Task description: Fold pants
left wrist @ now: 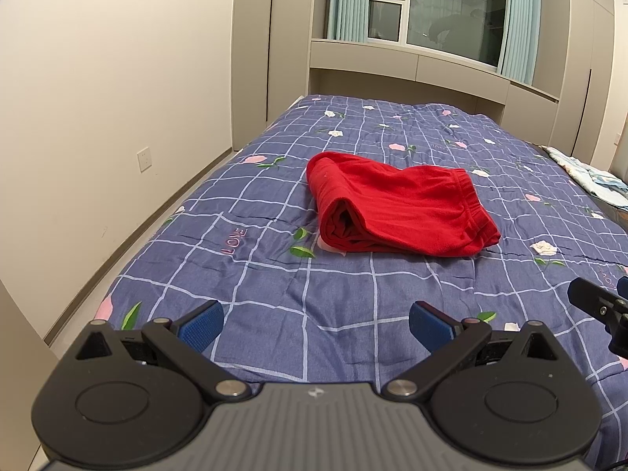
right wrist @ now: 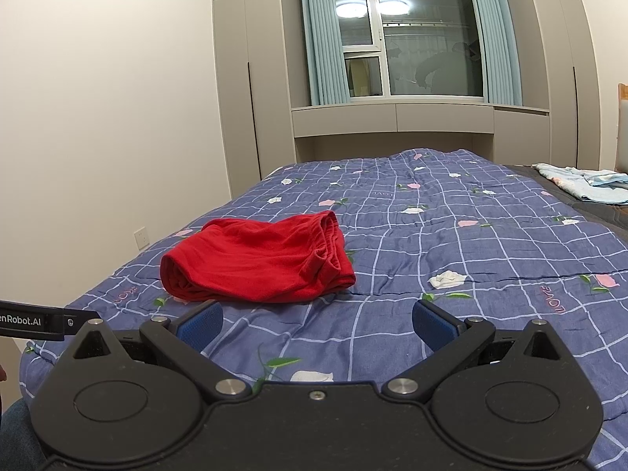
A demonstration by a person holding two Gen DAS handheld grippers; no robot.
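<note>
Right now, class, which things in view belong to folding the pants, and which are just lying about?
Part of the job:
red pants
left gripper, open
right gripper, open

Just lying about:
light blue cloth at the bed's far right
quilt

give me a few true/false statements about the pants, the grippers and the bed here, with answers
1. The red pants lie folded into a compact bundle on the bed quilt. True.
2. The left gripper is clamped on the waistband. False: its jaws are spread wide and hold nothing, short of the pants.
3. The right gripper is open and empty. True.
4. The quilt is plain white. False: it is blue with a light grid and flower prints.
5. A light blue cloth lies on the far right side of the bed, apart from the pants. True.
6. The curtains are drawn shut across the window. False: they hang at the sides, leaving the glass uncovered.
</note>
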